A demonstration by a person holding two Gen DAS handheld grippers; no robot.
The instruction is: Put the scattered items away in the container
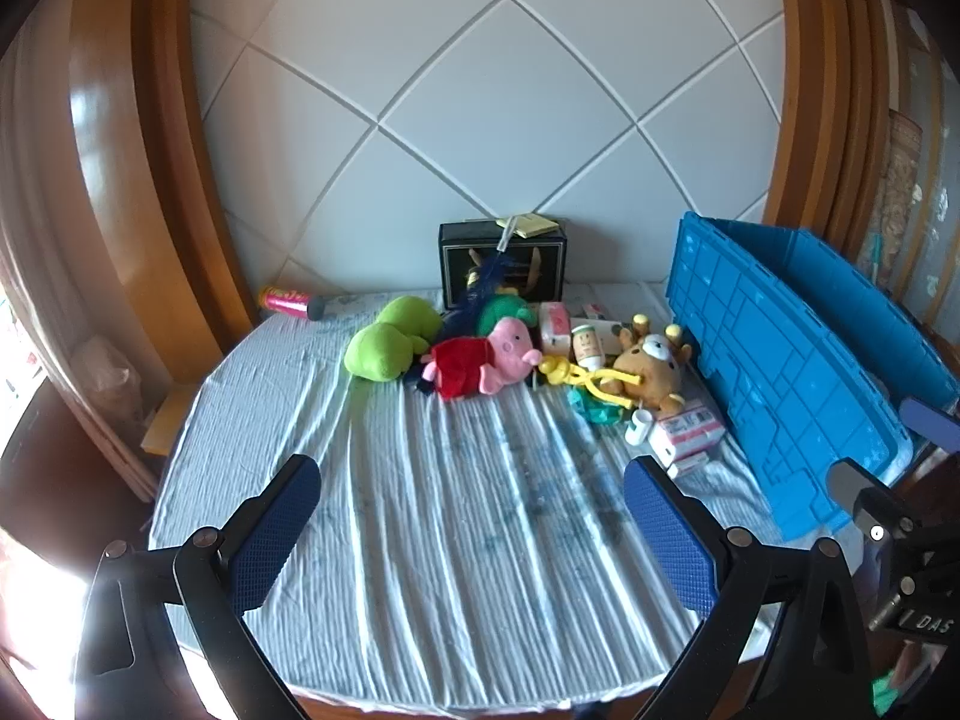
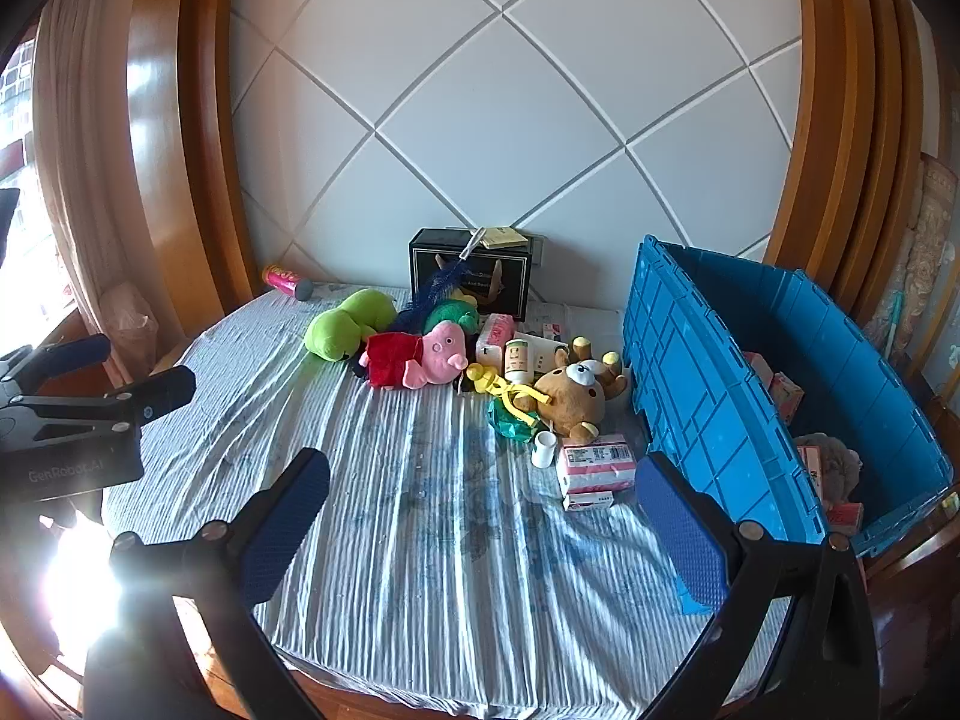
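A: How do the fingers stand?

B: Both pairs are spread wide with nothing between them. The left gripper hangs over bare cloth, tilted down; the right gripper does the same.

A: Where are the toys?

B: All ahead of the fingertips, well apart from them, in a heap near the far wall. In the left view, the frog lies ahead of the left finger, the pig just right of it, touching it or nearly so. The bear lies ahead of the right finger, with a yellow toy against it.

A: And the small things?

B: In the right view, a white cup and pink boxes lie nearest, just ahead of the right finger. A bottle stands behind the yellow toy.

A: The bin?

B: The bin sits to the right of the right finger, just beside the boxes, open on top. Some boxes and a grey plush already lie inside.

A: Anything else?

B: A black box stands at the wall behind the heap, a pink tube far left.
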